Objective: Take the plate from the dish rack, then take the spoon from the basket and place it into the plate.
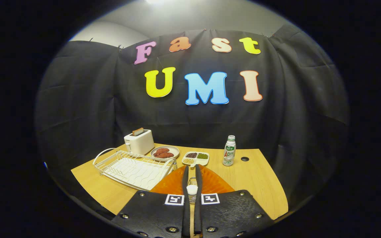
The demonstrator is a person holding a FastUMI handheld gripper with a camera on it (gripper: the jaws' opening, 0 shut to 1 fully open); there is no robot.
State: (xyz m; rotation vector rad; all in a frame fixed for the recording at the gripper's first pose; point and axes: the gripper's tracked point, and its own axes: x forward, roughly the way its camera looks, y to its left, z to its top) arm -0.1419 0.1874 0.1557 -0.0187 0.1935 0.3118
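Plate [210, 183], orange, is gripped edge-on between the nearly closed fingers of the gripper [192, 172], lifted just beside the empty dish rack [132, 168]. Beyond the rack a toaster [140, 141] and a bottle [229, 150] are seen.

The gripper [192, 172] fingers are lying nearly together and covering the middle of the plate [217, 183]; its near edge is disappearing behind the gripper body. A small pale thing [192, 189] is sitting between the fingers, too unclear to identify. The rack [131, 167] corner is hiding behind the plate.
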